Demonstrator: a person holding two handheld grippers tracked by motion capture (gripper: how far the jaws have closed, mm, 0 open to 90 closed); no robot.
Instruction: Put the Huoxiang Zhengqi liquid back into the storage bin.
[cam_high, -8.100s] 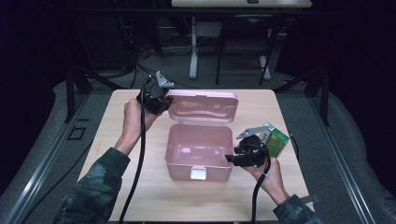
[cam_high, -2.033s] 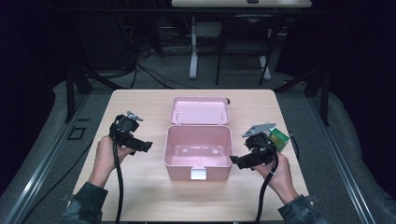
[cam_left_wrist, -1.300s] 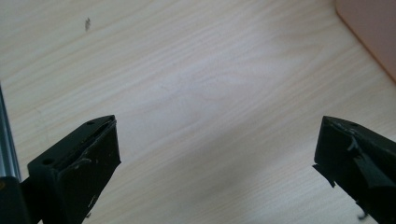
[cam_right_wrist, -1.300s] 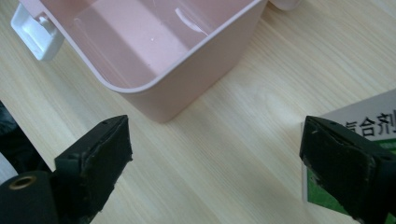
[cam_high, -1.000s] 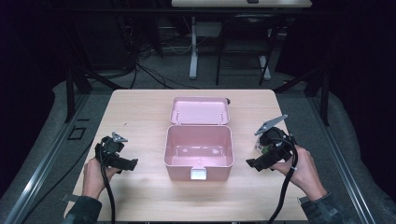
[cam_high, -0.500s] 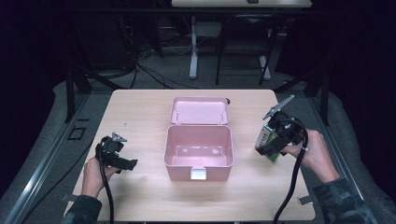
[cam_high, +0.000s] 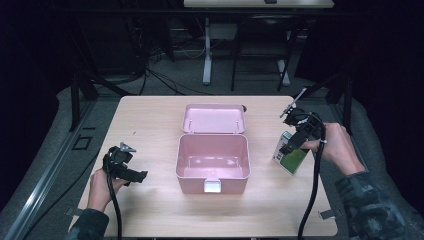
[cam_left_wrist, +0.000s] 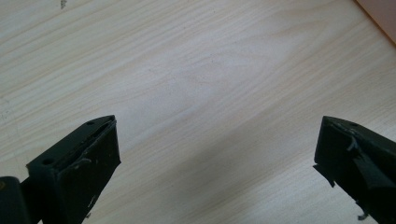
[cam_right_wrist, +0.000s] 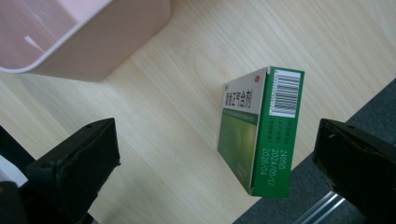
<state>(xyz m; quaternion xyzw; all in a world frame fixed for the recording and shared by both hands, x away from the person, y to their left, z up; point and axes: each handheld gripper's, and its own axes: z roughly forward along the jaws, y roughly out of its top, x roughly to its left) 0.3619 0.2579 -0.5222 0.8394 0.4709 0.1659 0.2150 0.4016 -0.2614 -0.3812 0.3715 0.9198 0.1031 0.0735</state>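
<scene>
A pink box (cam_high: 213, 159) stands open at the table's middle, its lid (cam_high: 214, 119) laid back behind it, and its inside looks bare. A green and white carton (cam_high: 289, 157) stands on edge at the right. My right gripper (cam_high: 290, 146) hovers just over it, open, jaws either side of the carton (cam_right_wrist: 259, 130) without touching. A corner of the pink box (cam_right_wrist: 79, 39) lies beyond. My left gripper (cam_high: 136, 176) rests low over the table's left front, open, with bare wood (cam_left_wrist: 205, 98) between its jaws.
The wooden table (cam_high: 150, 120) ends close to the carton's right side, where dark floor (cam_right_wrist: 369, 107) begins. Desk legs and cables (cam_high: 210, 55) stand on the floor behind the table. A pink corner (cam_left_wrist: 380, 16) of the box edges the left gripper view.
My right gripper swung from the table's right front up and over the carton, now pointing down at it. The left hand drew back to the front left and has stayed still since.
</scene>
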